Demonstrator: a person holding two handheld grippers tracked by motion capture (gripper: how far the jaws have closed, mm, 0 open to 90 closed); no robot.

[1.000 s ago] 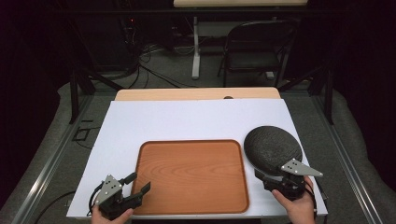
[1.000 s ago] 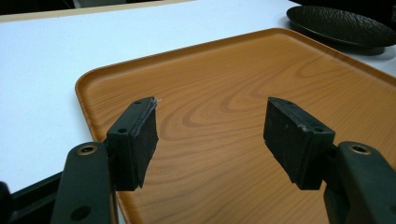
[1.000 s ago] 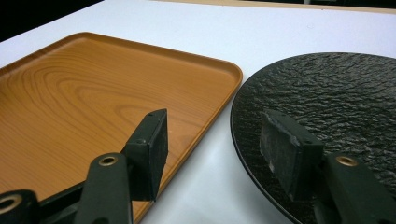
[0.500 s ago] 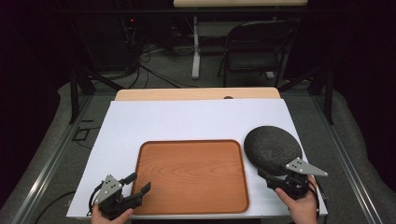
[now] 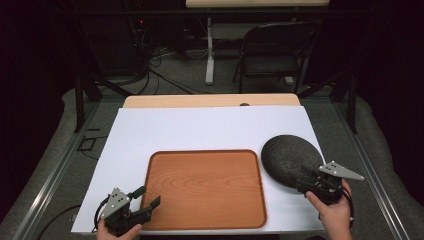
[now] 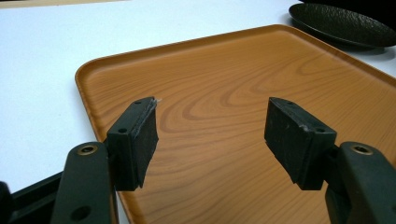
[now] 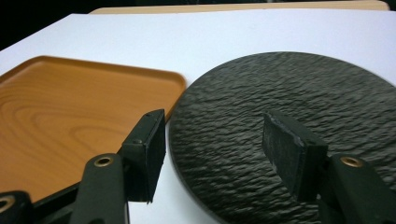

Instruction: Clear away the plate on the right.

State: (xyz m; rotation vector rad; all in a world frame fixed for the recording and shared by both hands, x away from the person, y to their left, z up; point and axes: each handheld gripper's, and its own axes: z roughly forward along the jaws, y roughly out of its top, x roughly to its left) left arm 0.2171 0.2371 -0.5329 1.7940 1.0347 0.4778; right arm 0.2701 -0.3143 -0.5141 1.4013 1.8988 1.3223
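high view: right gripper (image 5: 306,178) gapes over plate (image 5: 290,156).

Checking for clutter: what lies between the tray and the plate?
Nothing: a bare strip of white table separates tray and plate, per the high view.

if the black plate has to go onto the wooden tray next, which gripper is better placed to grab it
Probably the right gripper. It hovers open at the near rim of the round black textured plate, jaws either side of its edge. The left gripper sits open over the rectangular wooden tray, at its near left corner, far from the plate.
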